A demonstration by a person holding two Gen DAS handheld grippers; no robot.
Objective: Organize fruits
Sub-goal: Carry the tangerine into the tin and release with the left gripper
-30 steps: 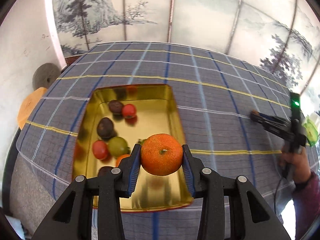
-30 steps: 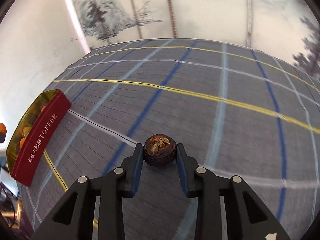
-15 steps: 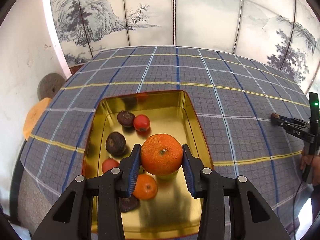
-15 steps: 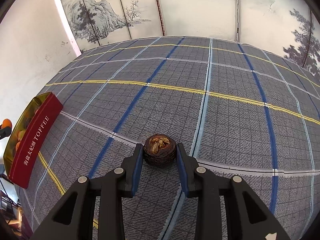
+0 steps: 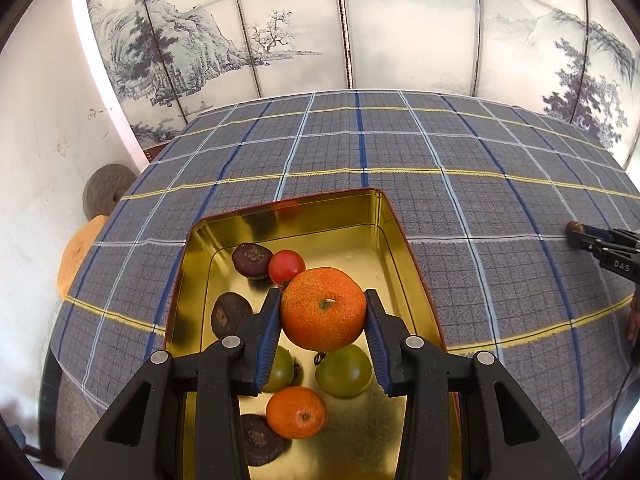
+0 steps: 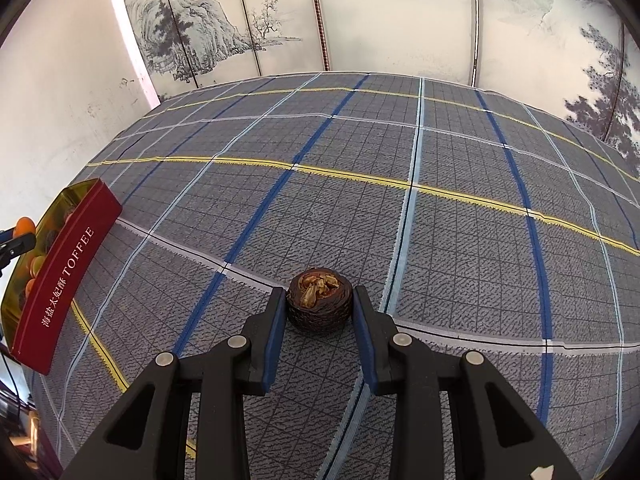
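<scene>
1. Left wrist: left gripper (image 5: 323, 314) clamps orange (image 5: 323, 309) over tin (image 5: 416, 256), above the green fruits (image 5: 343, 370). Lower toward bare gold floor right of them, then release.
2. Right wrist: right gripper (image 6: 320, 309) pinches dark fruit (image 6: 320, 304) on cloth (image 6: 440, 240), well right of the tin (image 6: 60, 280). Hold firm, carry it over.

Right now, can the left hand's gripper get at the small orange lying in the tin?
Probably not yet: the left gripper is shut on a big orange, so its fingers are full. The small orange lies uncovered in the tin just below.
</scene>
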